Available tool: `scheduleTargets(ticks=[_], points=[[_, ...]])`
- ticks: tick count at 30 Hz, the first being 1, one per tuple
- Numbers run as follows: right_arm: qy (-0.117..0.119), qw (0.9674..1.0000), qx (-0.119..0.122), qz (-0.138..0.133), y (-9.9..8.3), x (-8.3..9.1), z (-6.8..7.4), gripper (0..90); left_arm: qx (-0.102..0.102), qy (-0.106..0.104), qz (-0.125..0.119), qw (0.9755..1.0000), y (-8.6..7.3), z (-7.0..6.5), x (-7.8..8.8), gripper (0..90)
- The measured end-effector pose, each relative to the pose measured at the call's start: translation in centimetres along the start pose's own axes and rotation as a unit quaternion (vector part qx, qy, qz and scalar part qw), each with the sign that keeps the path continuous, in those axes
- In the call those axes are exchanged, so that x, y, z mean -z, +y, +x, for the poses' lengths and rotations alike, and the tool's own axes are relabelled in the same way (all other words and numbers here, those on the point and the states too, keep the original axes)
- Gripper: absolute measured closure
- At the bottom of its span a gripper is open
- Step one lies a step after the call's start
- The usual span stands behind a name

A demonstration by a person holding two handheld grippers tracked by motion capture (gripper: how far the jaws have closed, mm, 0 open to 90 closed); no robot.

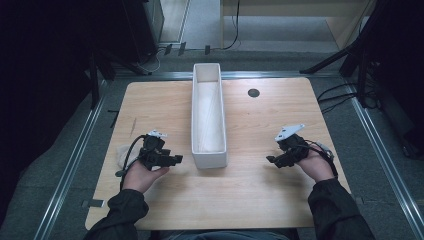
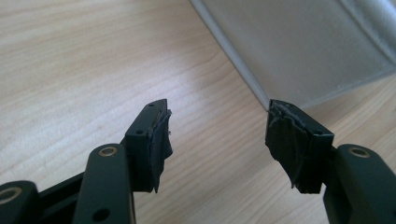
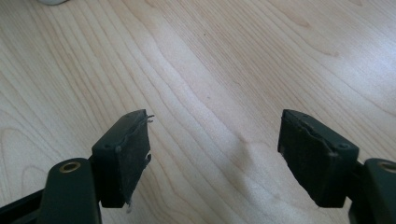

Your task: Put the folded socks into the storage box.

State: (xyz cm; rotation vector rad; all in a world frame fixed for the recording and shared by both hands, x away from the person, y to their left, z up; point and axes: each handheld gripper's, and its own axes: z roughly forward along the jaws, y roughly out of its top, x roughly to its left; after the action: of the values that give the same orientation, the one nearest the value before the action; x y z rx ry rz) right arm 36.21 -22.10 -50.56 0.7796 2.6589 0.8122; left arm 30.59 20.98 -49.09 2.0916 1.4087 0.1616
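Note:
A long white rectangular bin [image 1: 208,116] stands lengthwise down the middle of the wooden table [image 1: 250,185]. My left gripper [image 1: 176,159] rests in a hand at the bin's near left corner, pointing right toward it. Its jaws are open and nothing lies between them; the bin's white wall [image 2: 299,51] rises just beyond the fingertips [image 2: 156,135] in the left gripper view. My right gripper [image 1: 270,160] sits in the other hand to the right of the bin, pointing left. It is open over bare wood, its pads [image 3: 133,154] holding nothing.
A crumpled beige cloth [image 1: 121,153] lies at the table's left edge beside the left hand. A dark round hole [image 1: 253,93] marks the tabletop at the far right of the bin. Metal rails and dark stands flank the table.

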Motion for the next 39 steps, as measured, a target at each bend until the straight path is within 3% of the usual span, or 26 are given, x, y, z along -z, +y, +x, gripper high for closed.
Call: scheduleTargets(ticks=[5,14,30,34,36,39], points=[[0.0,1.0,0.002,-0.001,0.3,-0.2,0.0,25.3,-0.004,-0.002,-0.002,1.0,-0.3,-0.6,0.6,36.3],[-0.001,1.0,0.001,0.003,0.4,-0.3,0.0,25.1,0.009,0.001,0.008,0.9999,-0.5,-0.5,0.7,33.1],[-0.001,1.0,-0.002,0.002,0.5,-0.3,-0.1,24.6,0.036,-0.002,0.017,0.9992,-0.8,0.6,1.1,34.6],[-0.002,1.0,-0.005,0.002,0.5,-0.2,-0.1,24.6,0.038,0.002,0.014,0.9992,-0.8,0.8,1.3,34.5],[-0.001,1.0,-0.004,0.003,0.5,-0.3,-0.2,24.6,0.035,0.016,0.016,0.9991,-0.8,1.0,1.3,35.3],[0.001,1.0,-0.004,0.006,0.7,-0.4,-0.1,24.5,0.044,0.016,0.016,0.9988,-0.9,1.4,1.5,35.2]])
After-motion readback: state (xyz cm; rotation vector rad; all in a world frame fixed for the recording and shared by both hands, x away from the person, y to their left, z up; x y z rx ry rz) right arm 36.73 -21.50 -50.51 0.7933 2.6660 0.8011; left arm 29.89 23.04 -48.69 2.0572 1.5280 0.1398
